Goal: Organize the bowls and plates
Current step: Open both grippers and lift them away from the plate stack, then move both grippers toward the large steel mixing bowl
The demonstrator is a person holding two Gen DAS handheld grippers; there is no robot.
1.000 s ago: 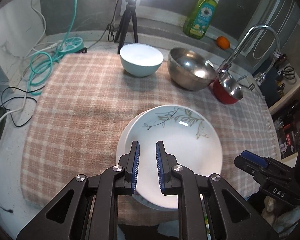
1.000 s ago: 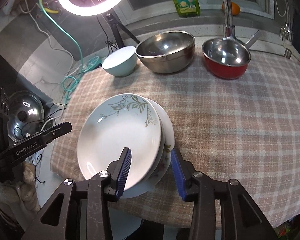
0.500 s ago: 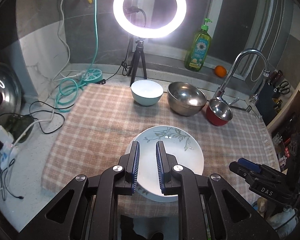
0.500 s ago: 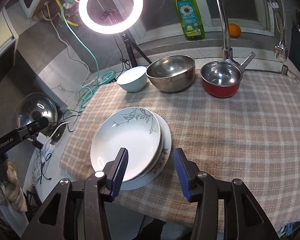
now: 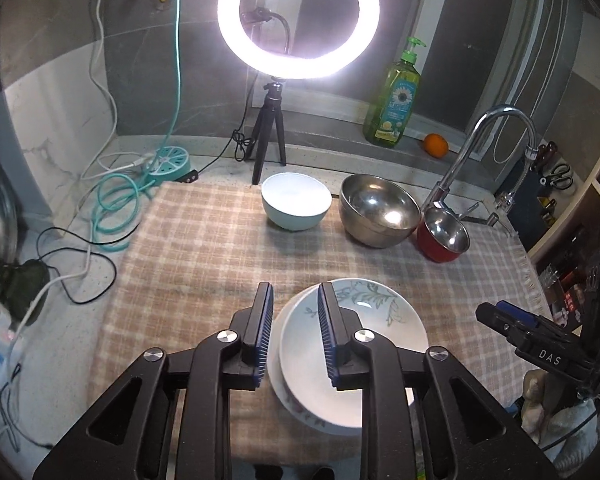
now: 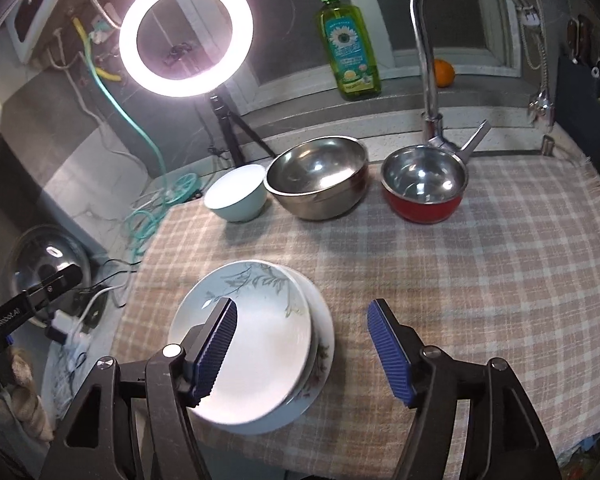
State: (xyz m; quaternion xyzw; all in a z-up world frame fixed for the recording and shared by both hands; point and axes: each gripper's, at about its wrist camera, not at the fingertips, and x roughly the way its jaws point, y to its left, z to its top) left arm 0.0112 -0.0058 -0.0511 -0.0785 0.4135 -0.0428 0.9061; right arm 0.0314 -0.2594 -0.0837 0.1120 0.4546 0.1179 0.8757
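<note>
We can read little writing. In the left wrist view the right hand-held gripper carries the letters "DAS", and in the right wrist view the left hand-held gripper is marked "GenRobot.AI". The green soap bottle on the far ledge has a flower label whose text is too small for us to read.

The two plates lie stacked at the near edge of the checked cloth on the worktop, the top one with a leaf pattern and sitting slightly left of the one beneath. At the far side stand a pale blue bowl, a steel bowl just right of it, and a red pot by the tap.

Compared with a second ago, we see both grippers pulled up and back from the plates, so the ring light now fills the far view. The left gripper's jaws have just been opening but remain narrowly spread, with nothing pinched. The right gripper's jaws have just been opening too and are widely spread above the stack, free of it.
</note>
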